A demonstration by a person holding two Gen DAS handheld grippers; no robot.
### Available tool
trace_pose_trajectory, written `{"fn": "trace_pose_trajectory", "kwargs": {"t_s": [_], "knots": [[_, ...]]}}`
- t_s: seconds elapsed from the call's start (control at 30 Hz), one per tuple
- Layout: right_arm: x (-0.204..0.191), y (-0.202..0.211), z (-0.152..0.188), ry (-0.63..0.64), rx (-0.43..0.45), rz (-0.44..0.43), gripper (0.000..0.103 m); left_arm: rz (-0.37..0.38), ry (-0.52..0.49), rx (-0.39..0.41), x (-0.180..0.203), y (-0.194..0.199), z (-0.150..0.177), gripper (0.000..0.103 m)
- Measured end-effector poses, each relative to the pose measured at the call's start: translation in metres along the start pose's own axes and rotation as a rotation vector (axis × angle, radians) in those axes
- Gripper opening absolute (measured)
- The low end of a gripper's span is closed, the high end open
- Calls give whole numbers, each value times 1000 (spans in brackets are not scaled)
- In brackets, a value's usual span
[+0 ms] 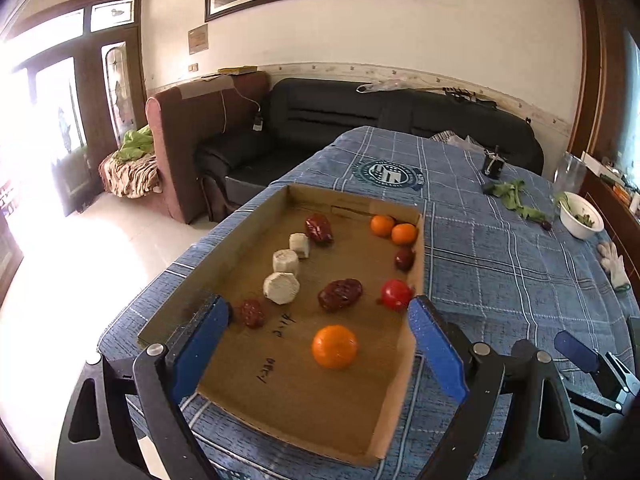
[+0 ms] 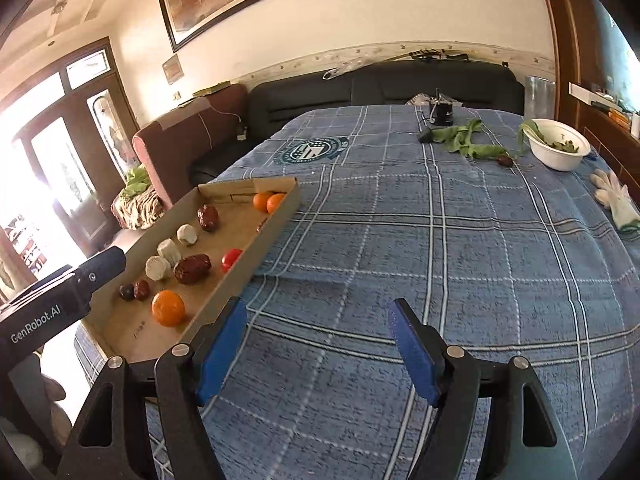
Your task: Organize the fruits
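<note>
Here, label by label:

Tray: a shallow cardboard tray [image 1: 224,248] with low brown walls lies on the surface [image 2: 440,240], near its left edge; some handwriting shows on its floor.
Oranges: one large orange [image 1: 334,346] sits alone near the front of the tray; two small oranges [image 1: 394,229] touch each other in the far right corner.
Tomato: a smooth, shiny red tomato [image 1: 395,293] rests just beside the right wall.
Dates: several wrinkled, dark red dates [image 1: 340,294] are scattered over the tray floor.
White pieces: three pale, matte, roughly cylindrical chunks [image 1: 281,288] stand in a slanted row.
Cloth: a blue checked cloth of coarse weave with a round emblem covers the surface.
Left gripper [image 1: 318,320]: blue pads wide apart over the front of the tray, nothing between them pressed or held.
Right gripper [image 2: 320,344]: pads apart, empty, above the bare cloth to the right of the tray.
</note>
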State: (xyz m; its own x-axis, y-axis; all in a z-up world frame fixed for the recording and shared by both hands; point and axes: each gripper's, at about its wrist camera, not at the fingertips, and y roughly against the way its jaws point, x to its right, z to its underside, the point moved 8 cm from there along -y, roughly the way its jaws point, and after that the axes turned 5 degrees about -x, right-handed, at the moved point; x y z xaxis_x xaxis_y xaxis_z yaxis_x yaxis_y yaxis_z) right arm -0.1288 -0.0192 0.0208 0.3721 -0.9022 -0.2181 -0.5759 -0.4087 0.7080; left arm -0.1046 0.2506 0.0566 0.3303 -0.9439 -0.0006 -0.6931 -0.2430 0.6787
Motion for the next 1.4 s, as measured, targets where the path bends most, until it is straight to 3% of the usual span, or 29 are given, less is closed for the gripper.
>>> {"fn": "trace_pose_trajectory", "kwargs": {"t_s": [0.5,0.6,0.73,0.87,1.03,1.4], "knots": [[4,5,11,5,11,3,81,-26,-35,45,20,8,0,91],[3,6,12,11,13,5,82,-52,-27,103,19,19,-4,92],[-3,8,11,29,25,-2,82,-100,6,194,12,41,-11,102],[-11,11,11,56,35,-2,82,-75,34,258,10,53,-10,103],[-21,11,13,88,34,-3,85,-70,-14,213,18,45,-4,103],[-37,9,18,140,27,11,88,6,29,114,13,26,8,103]]}}
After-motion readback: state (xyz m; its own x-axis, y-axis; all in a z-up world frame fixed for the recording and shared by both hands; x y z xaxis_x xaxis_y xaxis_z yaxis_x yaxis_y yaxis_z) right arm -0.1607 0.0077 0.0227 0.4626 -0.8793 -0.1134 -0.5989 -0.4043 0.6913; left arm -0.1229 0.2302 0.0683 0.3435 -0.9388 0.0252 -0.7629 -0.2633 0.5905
